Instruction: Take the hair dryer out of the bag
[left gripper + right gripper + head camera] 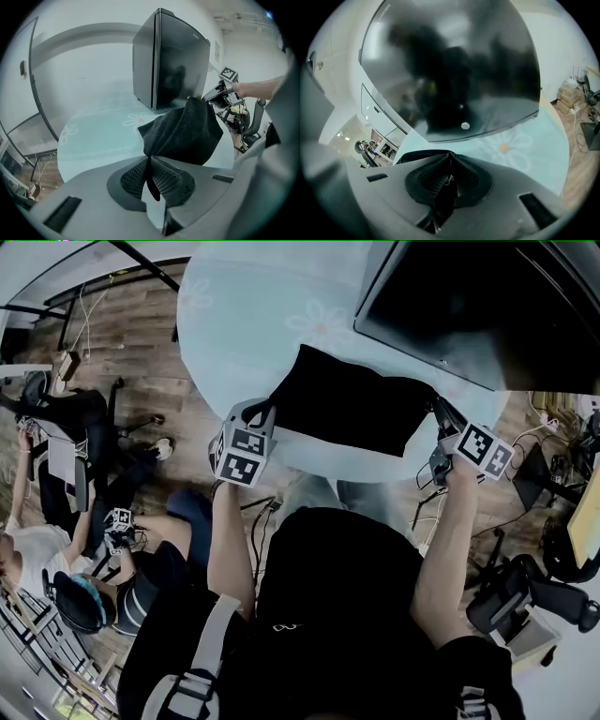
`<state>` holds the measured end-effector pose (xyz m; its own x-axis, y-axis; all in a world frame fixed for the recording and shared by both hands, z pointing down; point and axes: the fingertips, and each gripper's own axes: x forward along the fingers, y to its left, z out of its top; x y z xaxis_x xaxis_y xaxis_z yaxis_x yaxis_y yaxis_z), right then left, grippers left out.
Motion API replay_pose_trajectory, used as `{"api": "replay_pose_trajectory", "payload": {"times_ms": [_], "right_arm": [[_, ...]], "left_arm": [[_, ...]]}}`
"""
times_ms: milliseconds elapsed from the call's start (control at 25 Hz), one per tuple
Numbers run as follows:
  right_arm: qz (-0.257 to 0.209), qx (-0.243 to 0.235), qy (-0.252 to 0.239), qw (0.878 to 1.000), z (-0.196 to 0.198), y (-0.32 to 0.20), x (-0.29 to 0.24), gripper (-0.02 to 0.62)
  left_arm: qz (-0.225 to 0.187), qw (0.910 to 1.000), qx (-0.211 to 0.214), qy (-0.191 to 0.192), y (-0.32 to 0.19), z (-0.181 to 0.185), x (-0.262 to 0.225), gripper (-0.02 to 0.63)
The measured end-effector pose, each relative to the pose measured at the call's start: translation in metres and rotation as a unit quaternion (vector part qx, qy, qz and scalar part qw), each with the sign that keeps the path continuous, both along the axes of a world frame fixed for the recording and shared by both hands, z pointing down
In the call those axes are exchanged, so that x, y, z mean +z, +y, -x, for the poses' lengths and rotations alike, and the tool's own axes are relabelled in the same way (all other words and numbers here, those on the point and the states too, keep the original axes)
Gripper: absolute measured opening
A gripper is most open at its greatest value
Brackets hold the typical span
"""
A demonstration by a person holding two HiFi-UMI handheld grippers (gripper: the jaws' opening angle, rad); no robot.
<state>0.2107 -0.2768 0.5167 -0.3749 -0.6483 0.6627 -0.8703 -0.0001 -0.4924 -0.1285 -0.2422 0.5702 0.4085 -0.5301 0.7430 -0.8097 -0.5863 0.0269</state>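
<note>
Wood-plank floor (141, 352) runs round a big round table (244, 324) with a pale blue cloth printed with daisies, and office chairs (525, 596) stand off to the right claw's outer side. On the table, beyond both claws, stands a tall black box (469, 306) with a glossy front; it fills most of the right gripper view, just ahead of that claw and above it. Nearer than the box, a black cloth bag (352, 409) is stretched between the two claws over the table's near edge, each claw taking one end. The left gripper (267, 415) has its jaws closed together on a pinched fold of the bag's left end; from there the fabric fans out ahead of the claw and to its right. The right gripper (439, 415) has its jaws likewise clamped on dark fabric at the bag's right end, with the bag's edge trailing off to that claw's left. The hair dryer itself shows in no view; whether it is inside the bag cannot be told.
</note>
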Motion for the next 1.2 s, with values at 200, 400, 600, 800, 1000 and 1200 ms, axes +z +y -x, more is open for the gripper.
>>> {"api": "replay_pose_trajectory", "payload": {"times_ms": [200, 400, 600, 800, 1000, 1200], "right_arm": [[-0.015, 0.017, 0.010, 1.000, -0.010, -0.007, -0.009, 0.032], [-0.025, 0.027, 0.011, 0.999, -0.016, -0.016, -0.014, 0.032], [-0.033, 0.040, 0.008, 0.999, -0.022, -0.019, -0.018, 0.032], [-0.039, 0.060, 0.004, 0.997, -0.037, -0.013, -0.022, 0.032], [-0.046, 0.095, 0.004, 0.994, -0.055, -0.001, -0.024, 0.032], [-0.059, 0.146, 0.007, 0.987, -0.085, 0.015, -0.035, 0.031]], "left_arm": [[-0.022, 0.9996, -0.017, -0.009, -0.007, 0.013, -0.010, 0.028], [-0.035, 0.9985, -0.039, -0.015, -0.009, 0.033, -0.014, 0.028], [-0.044, 0.9968, -0.062, -0.022, -0.009, 0.055, -0.015, 0.028], [-0.034, 0.9959, -0.078, -0.033, -0.001, 0.067, -0.014, 0.028], [-0.035, 0.9955, -0.081, -0.036, 0.002, 0.080, -0.010, 0.028], [-0.029, 0.9950, -0.089, -0.034, 0.008, 0.093, -0.007, 0.026]]}}
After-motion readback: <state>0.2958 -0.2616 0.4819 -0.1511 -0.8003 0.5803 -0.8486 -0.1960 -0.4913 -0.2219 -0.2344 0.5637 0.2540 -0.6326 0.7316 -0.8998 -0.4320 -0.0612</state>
